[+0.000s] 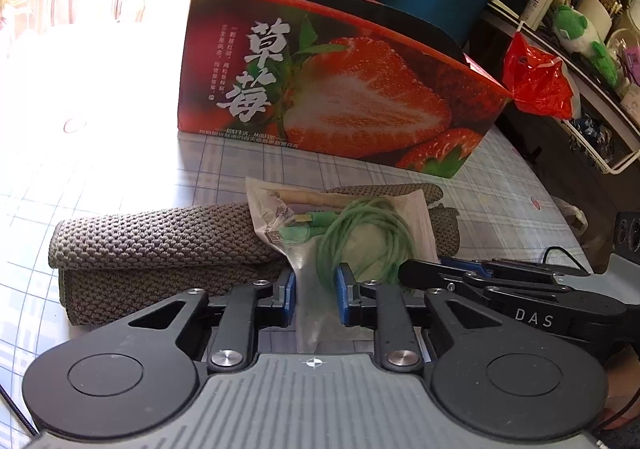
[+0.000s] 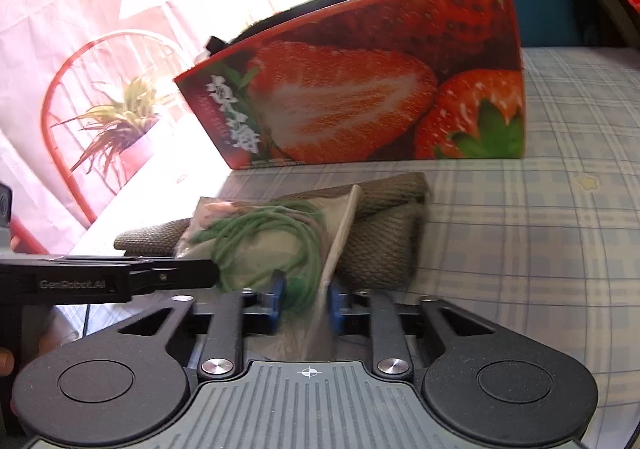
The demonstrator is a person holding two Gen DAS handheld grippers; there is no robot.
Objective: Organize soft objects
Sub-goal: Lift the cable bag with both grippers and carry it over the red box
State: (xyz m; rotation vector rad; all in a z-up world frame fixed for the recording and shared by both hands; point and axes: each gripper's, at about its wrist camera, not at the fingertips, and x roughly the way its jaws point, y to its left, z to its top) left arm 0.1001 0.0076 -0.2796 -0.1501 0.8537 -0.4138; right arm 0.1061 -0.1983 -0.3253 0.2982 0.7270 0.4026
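A clear plastic bag [image 1: 360, 225] holding a coiled green cable lies on a folded grey-brown knitted cloth [image 1: 160, 245] on the plaid table [image 1: 500, 185]. My left gripper [image 1: 317, 289] is shut on the bag's near edge, the plastic bunched between its blue pads. In the right wrist view the same bag [image 2: 260, 245] rests on the cloth [image 2: 380, 249], and my right gripper [image 2: 306, 297] is shut on its near right corner. Each gripper shows in the other's view, side by side. Behind stands the strawberry-printed box [image 1: 320, 89] [image 2: 360, 89].
A black item [image 1: 360, 5] sticks out of the box top. To the right are a red plastic bag [image 1: 536, 85], a green plush toy [image 1: 580, 33] and a cluttered shelf. A red chair and potted plant [image 2: 120, 117] stand beyond the table's left edge.
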